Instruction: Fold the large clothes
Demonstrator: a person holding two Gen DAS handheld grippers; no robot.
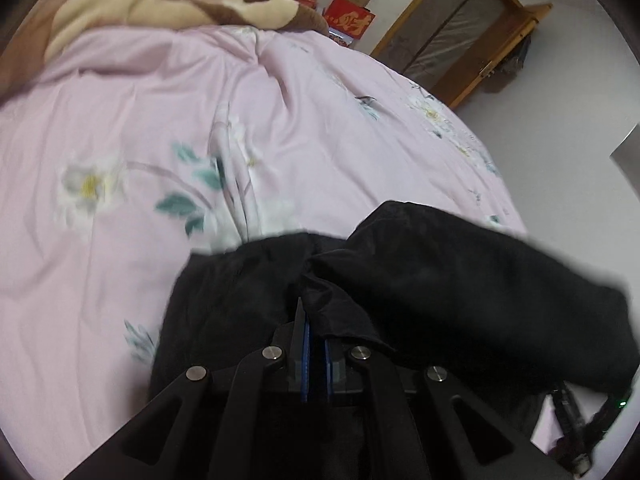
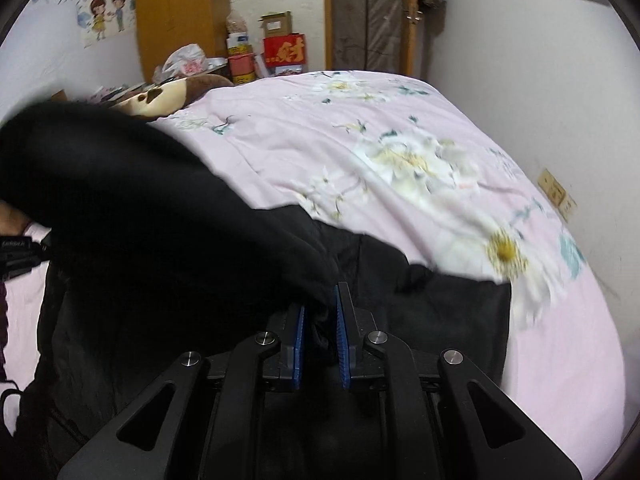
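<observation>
A large black garment [image 1: 460,280] lies bunched at the near edge of a bed with a pink floral cover [image 1: 160,120]. My left gripper [image 1: 314,320] is shut on a fold of the black garment, whose fabric runs between the blue pads. In the right wrist view the same black garment [image 2: 140,208] stretches from the left across to my right gripper [image 2: 320,312], which is shut on a bunch of its fabric between the blue pads. The cloth hides the fingertips of both grippers. The other gripper's body shows at the left edge [image 2: 16,252].
A brown and cream blanket [image 1: 160,4] lies at the head of the bed. Boxes and a red carton [image 2: 284,50] stand beyond the bed by a wooden wardrobe [image 2: 176,16]. A wooden-framed door [image 2: 372,16] and a white wall border the bed's far side.
</observation>
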